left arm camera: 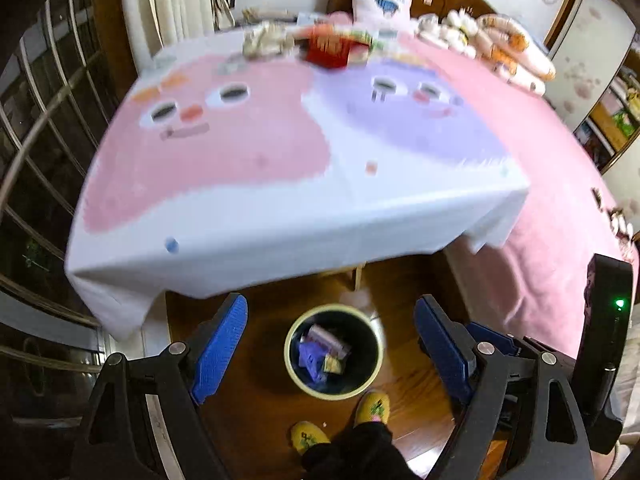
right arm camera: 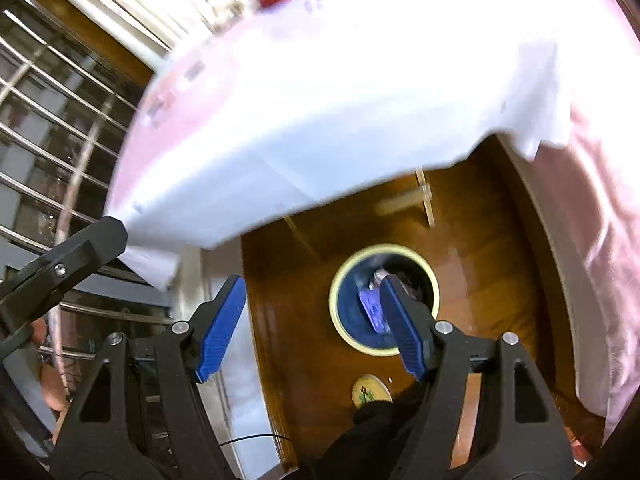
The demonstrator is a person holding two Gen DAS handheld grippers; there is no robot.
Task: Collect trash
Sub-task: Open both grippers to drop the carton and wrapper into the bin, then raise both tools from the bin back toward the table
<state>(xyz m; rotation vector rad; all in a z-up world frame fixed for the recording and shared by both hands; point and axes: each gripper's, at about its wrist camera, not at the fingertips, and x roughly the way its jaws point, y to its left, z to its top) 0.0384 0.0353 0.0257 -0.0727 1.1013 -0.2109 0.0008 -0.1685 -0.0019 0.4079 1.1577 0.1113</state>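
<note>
Below my left gripper [left arm camera: 330, 340] sits the bin [left arm camera: 334, 354] with trash [left arm camera: 322, 354] inside. Both grippers are spread wide and hold nothing. More trash [left arm camera: 328, 46] waits far across the table [left arm camera: 280, 216], so I think I reach there next.

A table draped in a white cloth printed with pink and lilac cartoon faces [left arm camera: 280, 200] fills the upper frame; at its twelve o'clock edge lie blurred items, among them a red packet [left arm camera: 326, 50] and a crumpled pale wrapper [left arm camera: 262, 42]. Below, on the glossy brown wooden floor [left arm camera: 256, 400], a round cream-rimmed dark bin [left arm camera: 294, 364] stands at six o'clock, holding purple and yellow packets [left arm camera: 320, 354].
</note>
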